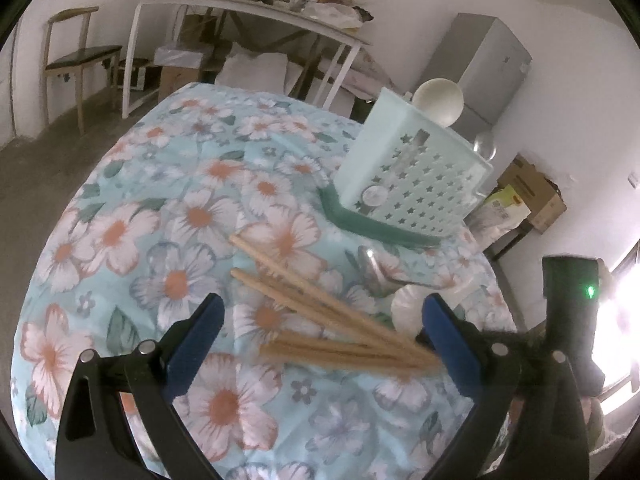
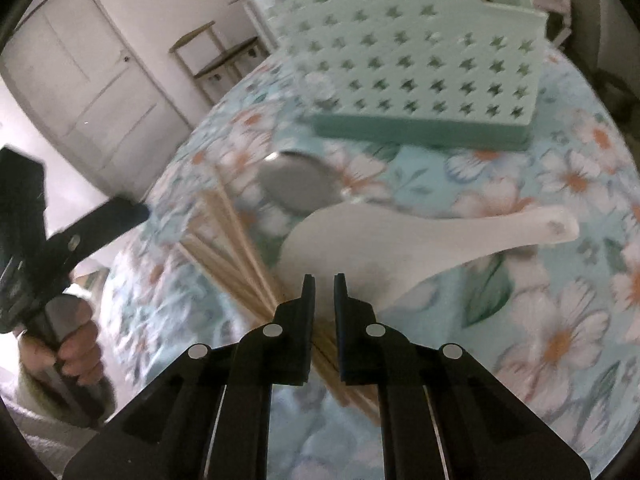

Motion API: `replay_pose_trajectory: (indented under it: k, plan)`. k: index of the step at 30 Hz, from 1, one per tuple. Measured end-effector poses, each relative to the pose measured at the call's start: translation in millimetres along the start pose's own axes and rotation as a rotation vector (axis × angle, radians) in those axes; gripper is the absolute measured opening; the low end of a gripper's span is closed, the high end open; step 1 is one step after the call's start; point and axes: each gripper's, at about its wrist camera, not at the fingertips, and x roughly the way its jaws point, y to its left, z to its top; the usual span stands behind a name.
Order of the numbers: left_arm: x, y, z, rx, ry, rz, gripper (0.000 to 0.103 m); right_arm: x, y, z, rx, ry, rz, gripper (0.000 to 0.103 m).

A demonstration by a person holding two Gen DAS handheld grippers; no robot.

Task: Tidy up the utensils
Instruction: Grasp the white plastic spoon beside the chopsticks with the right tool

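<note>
Several wooden chopsticks [image 1: 320,312] lie fanned on the flowered cloth [image 1: 140,240] of the desk, their gathered ends toward its near edge. The left gripper [image 1: 324,340] hangs over them, jaws released and wide. The right gripper [image 2: 323,280] has its jaws nearly together, a slim gap between, grasping nothing I can make out. A white spoon [image 2: 400,236] and a metal spoon [image 2: 296,186] lie beside the chopsticks. Behind them stands a pale green basket [image 1: 412,176] toward the far edge.
</note>
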Motion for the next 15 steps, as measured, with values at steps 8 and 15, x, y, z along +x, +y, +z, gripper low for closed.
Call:
replay_pose_trajectory:
  k: [8,15]
  plan:
    - [23,-16,8,0.05,0.026,-0.008,0.078,-9,16,-10,-0.028,0.017,0.082,0.012]
    - [49,-20,3,0.081,0.095,0.031,0.063,-32,21,-11,-0.103,-0.043,0.067,0.013]
